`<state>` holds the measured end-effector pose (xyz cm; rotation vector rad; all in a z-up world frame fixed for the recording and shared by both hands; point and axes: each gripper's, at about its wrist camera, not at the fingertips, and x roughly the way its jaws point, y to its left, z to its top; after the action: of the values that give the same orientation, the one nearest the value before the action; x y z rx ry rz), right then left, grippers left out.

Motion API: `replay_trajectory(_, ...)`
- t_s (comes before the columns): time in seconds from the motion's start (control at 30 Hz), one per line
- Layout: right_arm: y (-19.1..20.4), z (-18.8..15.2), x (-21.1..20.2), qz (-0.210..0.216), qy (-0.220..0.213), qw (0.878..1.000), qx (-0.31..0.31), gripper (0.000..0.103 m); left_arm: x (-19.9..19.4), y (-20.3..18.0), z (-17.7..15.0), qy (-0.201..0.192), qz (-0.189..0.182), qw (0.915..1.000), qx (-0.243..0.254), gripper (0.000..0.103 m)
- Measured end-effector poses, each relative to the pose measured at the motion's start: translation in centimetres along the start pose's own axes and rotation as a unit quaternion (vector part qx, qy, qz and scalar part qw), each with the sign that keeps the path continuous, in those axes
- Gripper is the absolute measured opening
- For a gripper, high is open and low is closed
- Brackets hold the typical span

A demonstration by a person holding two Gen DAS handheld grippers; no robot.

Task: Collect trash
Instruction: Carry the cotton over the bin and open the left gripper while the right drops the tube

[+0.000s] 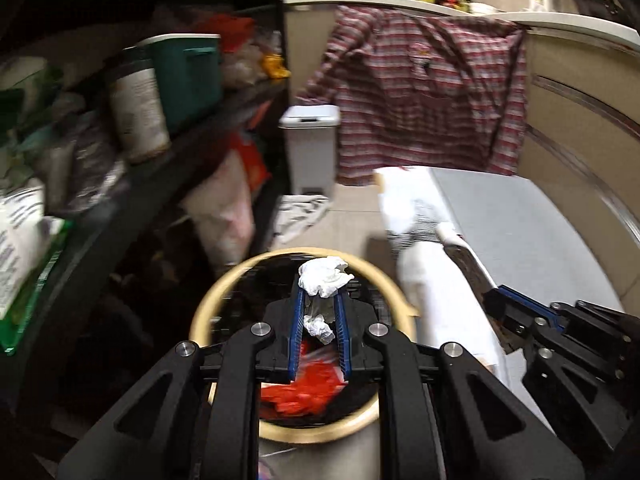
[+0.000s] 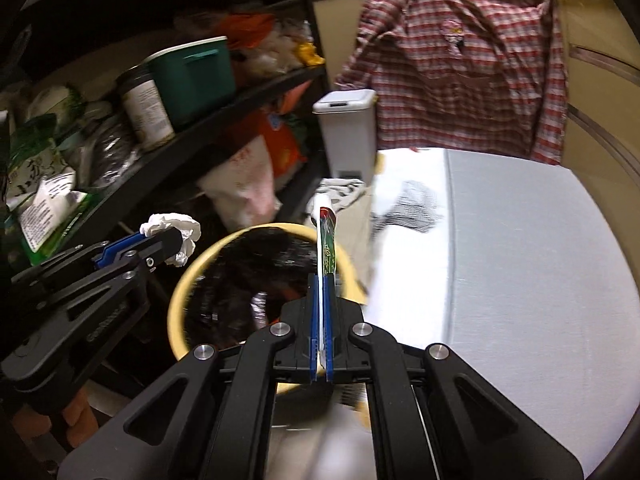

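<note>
My bin sits by the table's left edge. The left hand-held gripper pinches a tissue wad narrowly over the bin mouth. The right hand-held gripper, clamped shut, holds a flat wrapper over the bin's near rim, its long axis pointing away from me. If I release it here, it may catch the rim and fall outside.

Round bin at lower centre of left wrist view, below left claw; crumpled tissue between its pads. Shelf unit fills left side, tub and jar on it. Small lidded bin behind, centre. Shirt hanging upper right. Right claw, wrapper in it, over bin rim; bed right.
</note>
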<state>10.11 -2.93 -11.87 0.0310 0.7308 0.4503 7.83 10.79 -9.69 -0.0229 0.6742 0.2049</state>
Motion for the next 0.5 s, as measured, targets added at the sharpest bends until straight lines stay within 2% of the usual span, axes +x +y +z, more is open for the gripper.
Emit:
replay_trajectory(0.2,3.8,0.3,2.3,0.009,0.012,1.000,-0.013,0.002,0.9,2.7,0.2,-0.001,0.036,0.9993,-0.007,0.015)
replay_trajectory(0.5,6.3,1.0,5.0,0.005,0.024,0.999,-0.028,0.002,2.9,5.6,0.9,-0.002,0.043,0.9987,-0.029,0.015)
